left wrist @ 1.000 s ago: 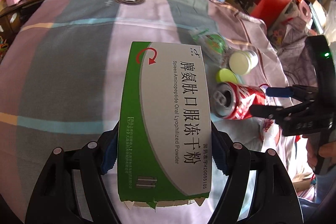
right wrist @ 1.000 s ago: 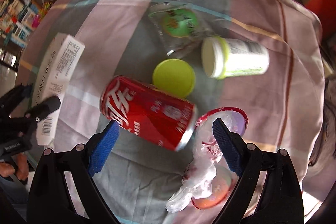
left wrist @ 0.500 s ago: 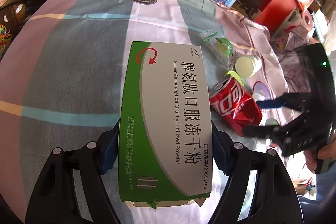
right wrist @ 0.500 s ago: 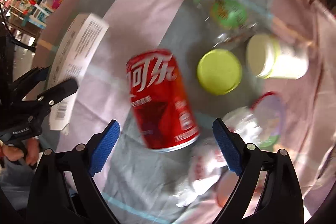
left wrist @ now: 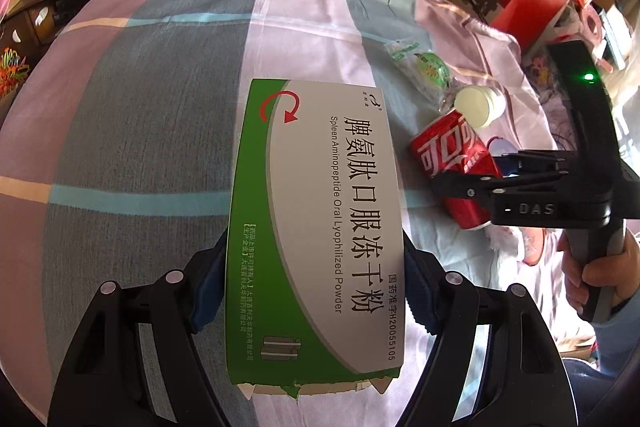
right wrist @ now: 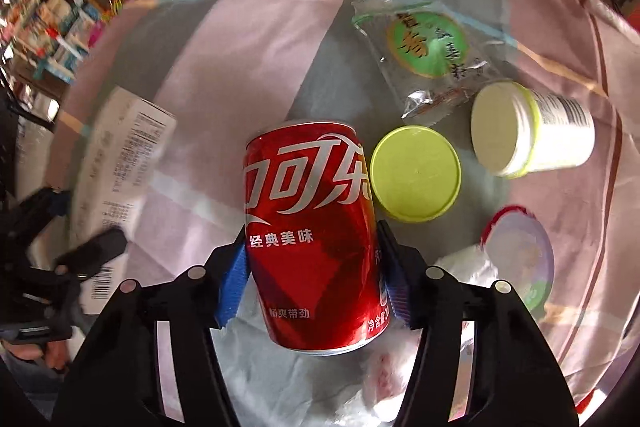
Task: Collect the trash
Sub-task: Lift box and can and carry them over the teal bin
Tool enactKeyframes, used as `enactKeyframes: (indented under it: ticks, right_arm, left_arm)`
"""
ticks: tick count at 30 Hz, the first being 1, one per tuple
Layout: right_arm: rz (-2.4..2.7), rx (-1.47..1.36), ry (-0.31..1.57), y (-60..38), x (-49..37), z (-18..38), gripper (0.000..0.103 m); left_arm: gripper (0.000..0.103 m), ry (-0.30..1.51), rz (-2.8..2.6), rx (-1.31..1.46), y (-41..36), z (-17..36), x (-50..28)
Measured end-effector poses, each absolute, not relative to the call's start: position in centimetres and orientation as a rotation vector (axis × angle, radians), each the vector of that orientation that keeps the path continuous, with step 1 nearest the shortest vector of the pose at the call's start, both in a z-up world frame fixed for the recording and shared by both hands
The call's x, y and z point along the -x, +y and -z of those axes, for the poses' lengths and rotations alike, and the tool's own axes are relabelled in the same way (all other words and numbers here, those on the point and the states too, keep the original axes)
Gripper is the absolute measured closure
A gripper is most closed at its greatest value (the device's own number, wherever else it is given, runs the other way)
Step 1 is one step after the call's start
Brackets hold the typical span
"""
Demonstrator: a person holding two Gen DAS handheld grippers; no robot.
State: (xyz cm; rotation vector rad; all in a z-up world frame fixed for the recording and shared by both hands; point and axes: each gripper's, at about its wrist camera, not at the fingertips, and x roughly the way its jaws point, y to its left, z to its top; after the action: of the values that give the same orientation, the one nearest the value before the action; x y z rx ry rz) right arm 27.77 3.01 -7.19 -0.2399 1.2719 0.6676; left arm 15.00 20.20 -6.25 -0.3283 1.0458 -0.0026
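Striped bedsheet (right wrist: 248,39): lid (right wrist: 415,172), tub (right wrist: 532,131), wrapper (right wrist: 424,47), possibly crumpled plastic (right wrist: 472,267).

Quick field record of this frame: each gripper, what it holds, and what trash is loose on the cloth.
left gripper: shut on medicine box
right gripper: shut on red cola can
surface: striped cloth
loose items: yellow-green lid, lying flat; white jar, on its side; clear snack wrapper; crumpled plastic
lid vs can: lid beside the can; contact unclear
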Motion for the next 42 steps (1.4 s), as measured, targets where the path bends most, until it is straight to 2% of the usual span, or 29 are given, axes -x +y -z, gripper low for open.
enactKeyframes:
  ticks: [9, 19, 33, 42]
  right_arm:
    - [-0.586, -0.042, 1.205, -6.7, -25.6, 2.7, 0.046]
    - [-0.426, -0.253, 1.106, -19.2, -22.2, 0.6, 0.046]
    - [-0.07, -0.524, 0.916, -43.3, -12.9, -0.6, 0.046]
    - [0.066, -0.668, 0.879, -53.8, -8.1, 2.9, 0.046]
  left_arm:
    - [0.028, 1.018, 0.111, 0.24, 15.1, 4.3, -16.3]
    - [0.028, 1.011, 0.298, 0.078, 4.4, 2.1, -17.2]
    - [0.028, 0.996, 0.622, -0.177, -16.6, -0.2, -16.7]
    - [0.028, 1.037, 0.774, -0.359, -30.2, 1.3, -15.3]
